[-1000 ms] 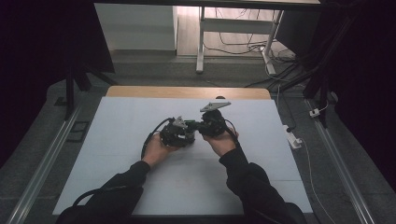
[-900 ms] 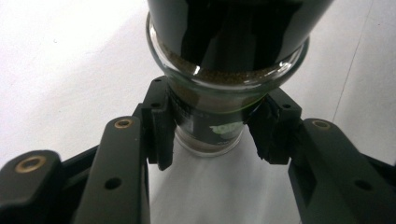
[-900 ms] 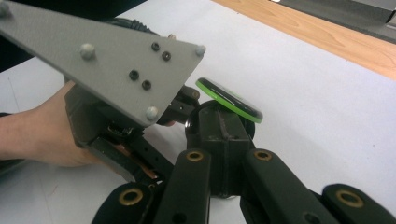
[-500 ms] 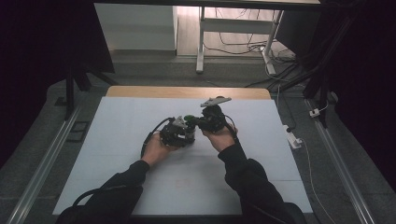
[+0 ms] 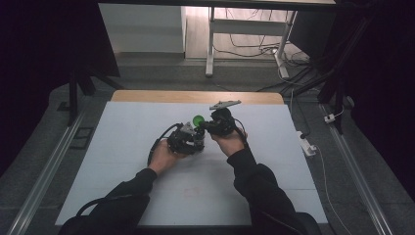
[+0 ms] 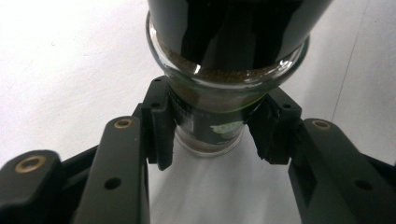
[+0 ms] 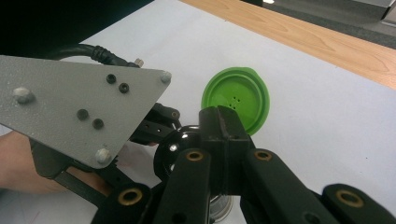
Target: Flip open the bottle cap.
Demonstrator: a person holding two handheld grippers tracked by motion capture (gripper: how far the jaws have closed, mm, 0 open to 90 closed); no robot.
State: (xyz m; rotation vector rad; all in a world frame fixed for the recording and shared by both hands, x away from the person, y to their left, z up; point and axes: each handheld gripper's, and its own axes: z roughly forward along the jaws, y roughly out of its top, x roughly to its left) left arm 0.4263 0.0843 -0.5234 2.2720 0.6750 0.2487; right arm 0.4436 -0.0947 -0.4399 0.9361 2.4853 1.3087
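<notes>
1. Our left tongs [image 6: 208, 135] pinch a small clear glass jar [image 6: 210, 107] with brown powder inside, one black pad on each side of its body.
2. Our right tongs [image 7: 219, 126] are pressed together. They sit right by the jar's round green plastic flip lid [image 7: 238, 100], which stands open and shows tiny holes on its inner face. We cannot tell if the tongs nip the lid or just touch it.
3. From the high view, the left tongs [image 5: 186, 139] and the right tongs [image 5: 218, 125] meet near the middle of the white tabletop [image 5: 122, 127], with the green lid [image 5: 198, 120] between them.
4. The jar is lifted a little over the tabletop, held in front of both hands.
5. A grey three-cornered plate [image 7: 70, 102] tops the left tongs in the right gripper view.
6. A strip of light wood [image 5: 195, 96] runs along the far edge of the tabletop.
</notes>
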